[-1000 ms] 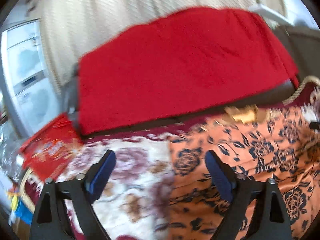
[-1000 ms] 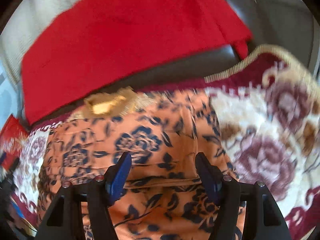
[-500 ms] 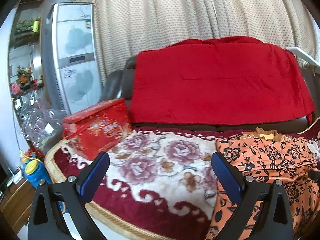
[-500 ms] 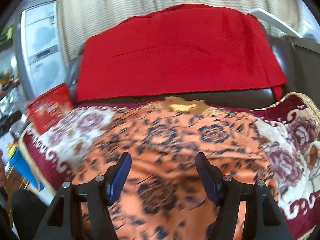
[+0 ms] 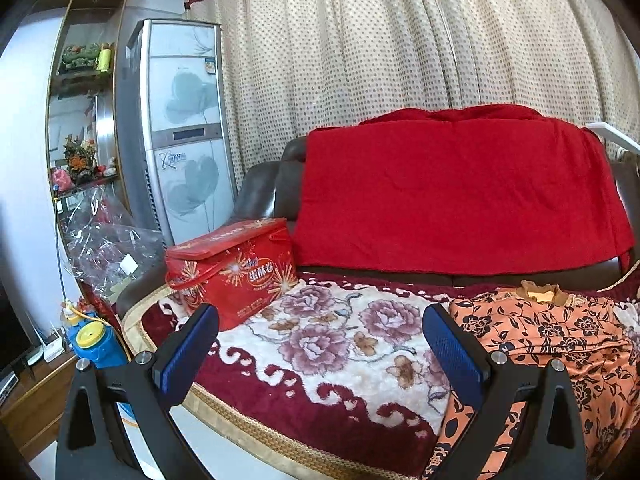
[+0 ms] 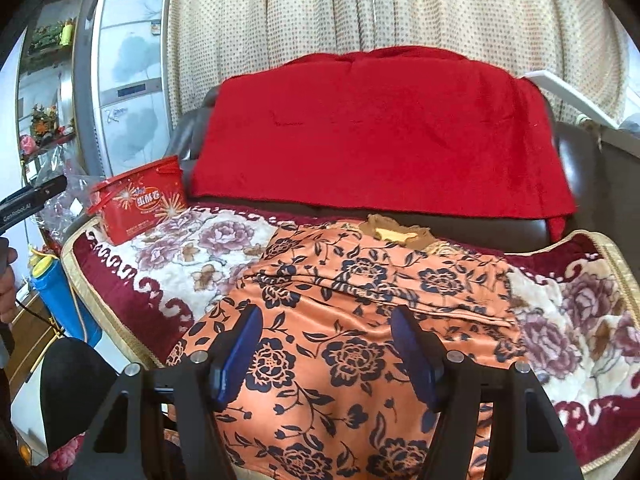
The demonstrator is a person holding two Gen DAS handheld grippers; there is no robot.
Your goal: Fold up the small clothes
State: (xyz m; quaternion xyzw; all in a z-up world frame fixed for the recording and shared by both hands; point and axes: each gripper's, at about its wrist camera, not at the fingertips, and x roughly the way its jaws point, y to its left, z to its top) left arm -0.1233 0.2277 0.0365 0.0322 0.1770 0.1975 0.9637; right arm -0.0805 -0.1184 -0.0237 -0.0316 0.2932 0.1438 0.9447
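An orange floral garment (image 6: 360, 300) lies spread on a flowered blanket (image 6: 192, 256) over the sofa seat, its collar toward the backrest. My right gripper (image 6: 326, 344) hovers above its near part, jaws wide and empty. My left gripper (image 5: 320, 344), equally wide, hangs beside its left edge. To fold neatly, I should pinch matching corners and lift evenly.

A dark leather sofa (image 6: 580, 184) carried everything, its seat covered by a plush blanket (image 5: 332, 344) of cream and maroon with pink roses and a gold border. An orange garment with dark blue flowers (image 6: 360, 292) lay spread on the blanket, and a red gift box (image 5: 232, 272) stood on its far left corner. A red throw (image 6: 372, 132) hung over the backrest.
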